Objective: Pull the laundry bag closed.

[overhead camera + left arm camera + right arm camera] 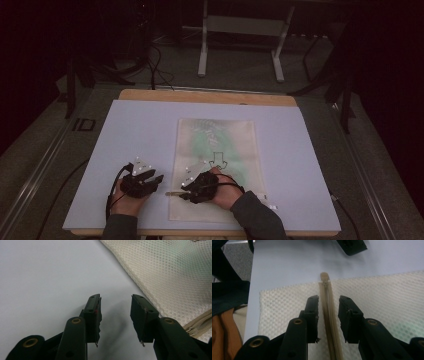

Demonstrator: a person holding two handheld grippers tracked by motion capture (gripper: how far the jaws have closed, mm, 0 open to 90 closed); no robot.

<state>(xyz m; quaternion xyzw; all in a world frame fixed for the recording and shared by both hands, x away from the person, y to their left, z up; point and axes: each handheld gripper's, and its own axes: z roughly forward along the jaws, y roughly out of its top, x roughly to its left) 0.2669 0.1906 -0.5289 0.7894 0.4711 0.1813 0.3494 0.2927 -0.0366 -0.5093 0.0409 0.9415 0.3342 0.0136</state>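
A white mesh bag [216, 165] lies flat on the pale board [130, 130] that covers the table, a little right of the board's middle and reaching to its near edge. Something green shows through the mesh in the bag's far half. A beige zipper [329, 315] runs along the bag's near end, and its tab [324, 276] sticks out just past the bag's left edge onto the board.

The right gripper [192, 192] sits low over the bag's near left corner, held in the person's right hand [225, 192]. In the right gripper view its jaws stand either side of the zipper, close to it with a thin gap on each side, not pinching it.

The left gripper [150, 179] rests on the bare board just left of the bag, near the zipper tab. In the left gripper view its jaws [115, 315] are spread apart with only board between them, and the bag's edge lies just beside the right-hand jaw.
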